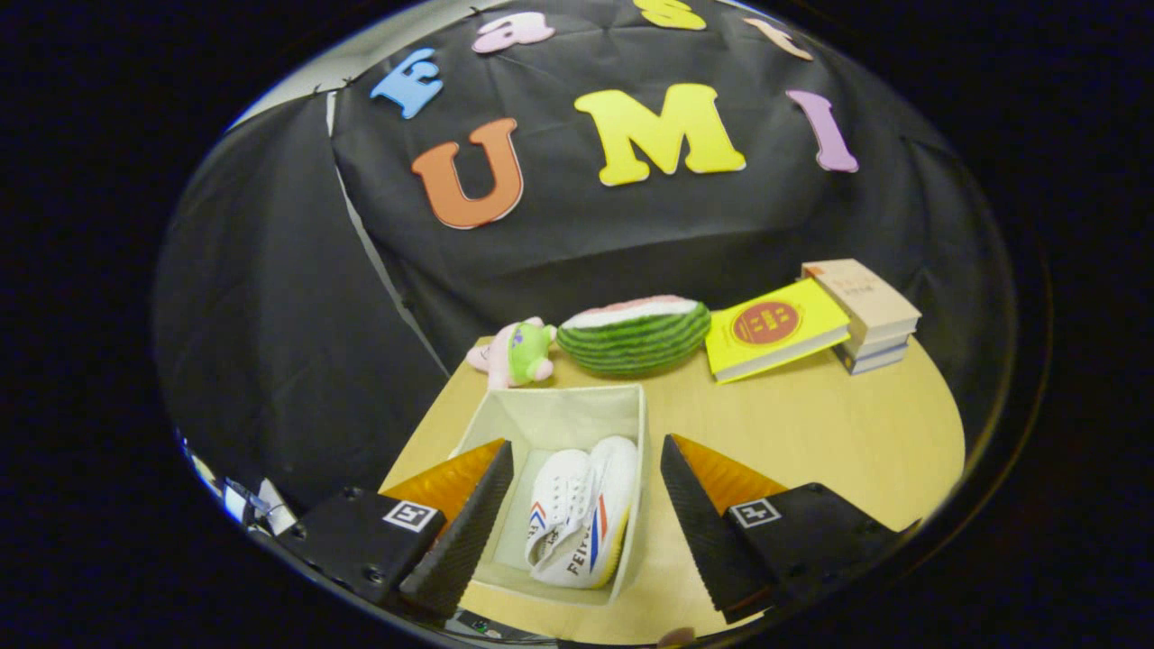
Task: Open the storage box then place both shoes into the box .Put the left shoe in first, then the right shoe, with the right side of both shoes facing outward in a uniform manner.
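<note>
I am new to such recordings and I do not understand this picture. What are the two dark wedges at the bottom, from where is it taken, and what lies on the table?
The camera rides on a hand-held gripper and looks forward along its two fingers; those are the wedges. They stand open and hold nothing. Between them, on the wooden table, you see an open storage box with two white shoes lying in it. Beyond the box lie a small plush toy, a watermelon slice toy, a yellow book and a stack of books.
</note>
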`<move>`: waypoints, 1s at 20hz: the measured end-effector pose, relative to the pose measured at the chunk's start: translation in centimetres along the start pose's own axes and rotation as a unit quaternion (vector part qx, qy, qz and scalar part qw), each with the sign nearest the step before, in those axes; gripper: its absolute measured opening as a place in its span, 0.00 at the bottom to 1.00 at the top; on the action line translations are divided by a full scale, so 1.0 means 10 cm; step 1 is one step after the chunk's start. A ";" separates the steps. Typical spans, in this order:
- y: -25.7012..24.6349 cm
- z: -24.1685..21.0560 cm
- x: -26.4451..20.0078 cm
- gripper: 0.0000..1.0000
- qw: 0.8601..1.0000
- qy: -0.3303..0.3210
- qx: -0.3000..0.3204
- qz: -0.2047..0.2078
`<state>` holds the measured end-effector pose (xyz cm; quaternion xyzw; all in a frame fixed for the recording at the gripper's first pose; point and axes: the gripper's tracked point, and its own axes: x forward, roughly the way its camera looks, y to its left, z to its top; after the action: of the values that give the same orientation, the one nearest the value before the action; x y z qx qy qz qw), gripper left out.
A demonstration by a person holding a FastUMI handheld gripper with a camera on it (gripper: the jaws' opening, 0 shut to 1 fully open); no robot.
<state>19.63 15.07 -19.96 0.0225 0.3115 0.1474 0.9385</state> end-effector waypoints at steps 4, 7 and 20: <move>-0.09 0.21 -0.29 1.00 0.999 -0.043 -0.007 -0.022; -0.15 0.29 -0.49 1.00 0.997 -0.063 -0.010 -0.033; -0.15 0.42 -1.63 1.00 0.971 -0.231 -0.031 -0.051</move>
<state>10.09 9.14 -7.37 0.0106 0.0821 0.0996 0.9916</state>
